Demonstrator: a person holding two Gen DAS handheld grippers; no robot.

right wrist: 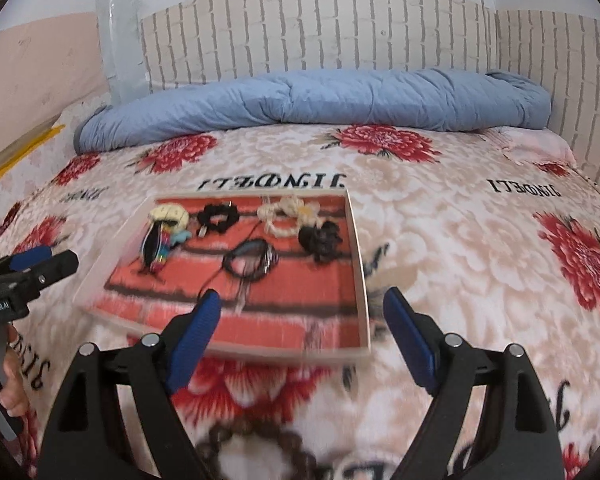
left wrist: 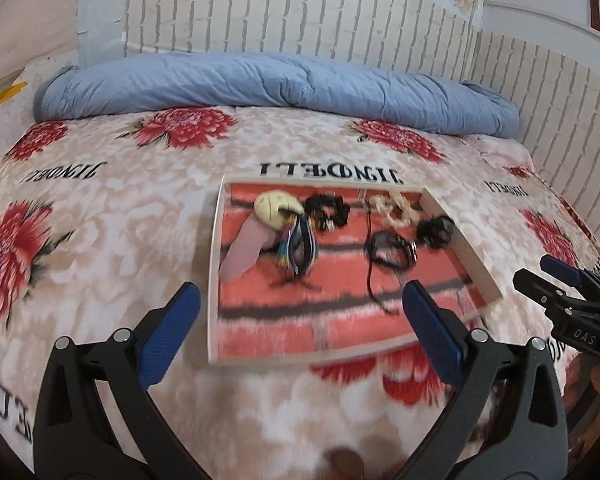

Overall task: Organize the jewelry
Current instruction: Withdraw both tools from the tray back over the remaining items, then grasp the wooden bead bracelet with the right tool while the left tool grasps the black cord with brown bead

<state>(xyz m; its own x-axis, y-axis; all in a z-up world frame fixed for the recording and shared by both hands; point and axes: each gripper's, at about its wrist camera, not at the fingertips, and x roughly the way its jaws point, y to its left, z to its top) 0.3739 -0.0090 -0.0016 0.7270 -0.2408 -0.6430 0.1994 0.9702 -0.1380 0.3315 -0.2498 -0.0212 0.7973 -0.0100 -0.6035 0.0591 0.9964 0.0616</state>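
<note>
A shallow white-rimmed tray [left wrist: 216,264] with a red-and-black striped lining was seen lying on a floral blanket [left wrist: 100,208] spread over a bed. The jewelry and hair pieces were gathered in the far half of the tray: a cream claw clip [left wrist: 274,208] at the far left, a multicoloured strap bundle [left wrist: 296,248] just below it, a black scrunchie [left wrist: 326,210] beside it, a cream braided piece [left wrist: 392,210] further right, a black bracelet [left wrist: 392,246] nearer the middle, and a second black scrunchie [left wrist: 436,230] by the right rim. Motion blur left finer detail of these pieces unreadable; the pale pink shape under the clip could not be identified.

The left gripper [left wrist: 300,324] was held above the near part of the tray with its jaws spread wide and nothing between them. The right gripper [right wrist: 300,332] was likewise wide apart and empty, over the tray's near right corner.

A string of dark brown beads [right wrist: 256,444] lay on the blanket nearer than the tray, cut off by the lower edge and partly hidden behind the right gripper. A rolled blue quilt [right wrist: 320,100] lay along the brick-patterned wall [right wrist: 320,28].
</note>
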